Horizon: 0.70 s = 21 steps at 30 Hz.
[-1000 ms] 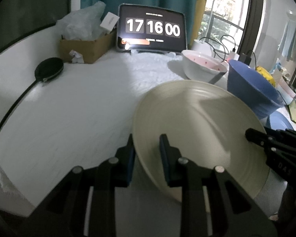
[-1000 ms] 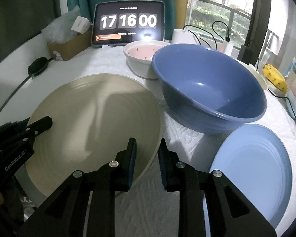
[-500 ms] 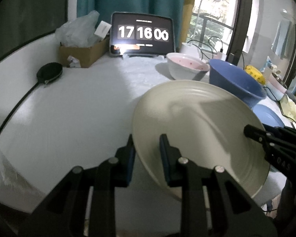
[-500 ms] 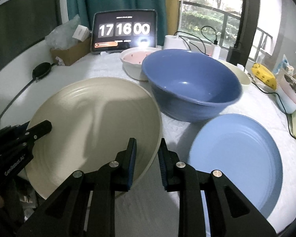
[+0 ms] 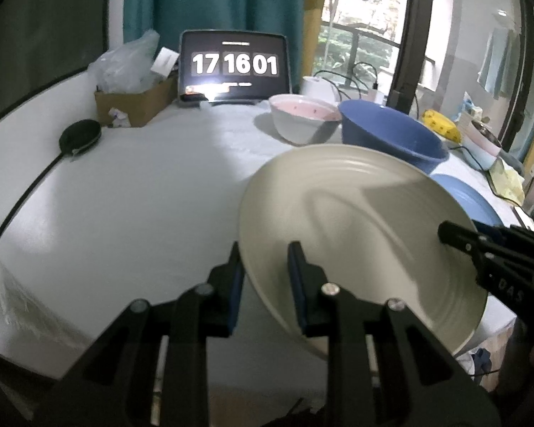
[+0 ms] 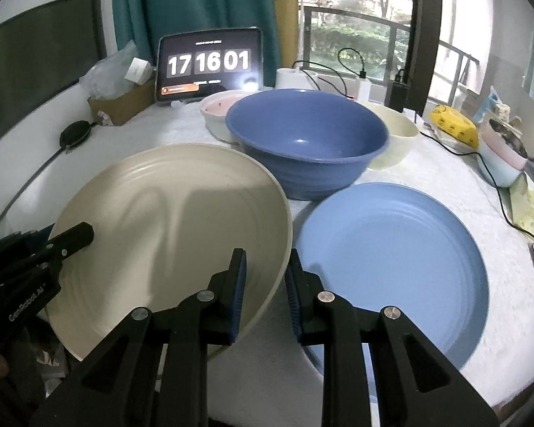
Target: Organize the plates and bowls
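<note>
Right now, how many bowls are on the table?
3. The blue bowl sits mid-table, the white bowl with a pink inside behind it to its left, and the cream bowl behind it to its right. More may be hidden.

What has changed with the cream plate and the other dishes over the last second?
The cream plate, gripped on opposite rims by the left gripper and right gripper, has been pulled back from the blue bowl, so more of the blue plate shows. The clock tablet ticked to 17:16:01. Both grips and the other dishes are unchanged.
</note>
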### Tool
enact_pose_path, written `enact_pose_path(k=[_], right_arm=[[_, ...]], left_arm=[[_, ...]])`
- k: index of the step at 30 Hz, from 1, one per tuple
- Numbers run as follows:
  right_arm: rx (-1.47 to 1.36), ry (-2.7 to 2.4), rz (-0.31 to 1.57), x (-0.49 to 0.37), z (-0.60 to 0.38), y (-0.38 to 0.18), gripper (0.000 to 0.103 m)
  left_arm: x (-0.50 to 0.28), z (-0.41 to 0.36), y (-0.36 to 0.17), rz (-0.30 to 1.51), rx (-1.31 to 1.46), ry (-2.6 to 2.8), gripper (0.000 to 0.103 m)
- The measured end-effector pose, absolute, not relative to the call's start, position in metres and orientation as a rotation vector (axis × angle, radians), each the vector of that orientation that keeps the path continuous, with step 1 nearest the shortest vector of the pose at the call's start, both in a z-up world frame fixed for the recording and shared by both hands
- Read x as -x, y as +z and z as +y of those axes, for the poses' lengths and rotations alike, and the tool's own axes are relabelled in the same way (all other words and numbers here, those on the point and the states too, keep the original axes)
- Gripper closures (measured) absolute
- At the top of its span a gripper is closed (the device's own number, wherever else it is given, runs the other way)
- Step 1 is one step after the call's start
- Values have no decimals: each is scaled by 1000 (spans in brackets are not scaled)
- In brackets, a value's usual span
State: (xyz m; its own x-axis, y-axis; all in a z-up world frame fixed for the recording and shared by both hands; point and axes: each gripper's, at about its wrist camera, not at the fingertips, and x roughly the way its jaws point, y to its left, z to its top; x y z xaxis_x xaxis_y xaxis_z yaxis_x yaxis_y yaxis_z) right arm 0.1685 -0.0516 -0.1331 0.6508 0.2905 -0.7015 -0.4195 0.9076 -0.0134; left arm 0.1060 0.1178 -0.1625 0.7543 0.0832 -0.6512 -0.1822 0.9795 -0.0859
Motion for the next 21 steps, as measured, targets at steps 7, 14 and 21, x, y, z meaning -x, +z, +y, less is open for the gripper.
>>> enact_pose_path(k=[7,14,21], right_arm=[[159,388,751,-162,-70,-131,79],[132,371,744,-157,-89,-130,79],[105,354,753,-156,-110,-132,79]], left_arm=[[-103,100,-159,702,123,126,78],[-103,84,-155,703,102,106,78],[-107,65,-154,720,80,76,78]])
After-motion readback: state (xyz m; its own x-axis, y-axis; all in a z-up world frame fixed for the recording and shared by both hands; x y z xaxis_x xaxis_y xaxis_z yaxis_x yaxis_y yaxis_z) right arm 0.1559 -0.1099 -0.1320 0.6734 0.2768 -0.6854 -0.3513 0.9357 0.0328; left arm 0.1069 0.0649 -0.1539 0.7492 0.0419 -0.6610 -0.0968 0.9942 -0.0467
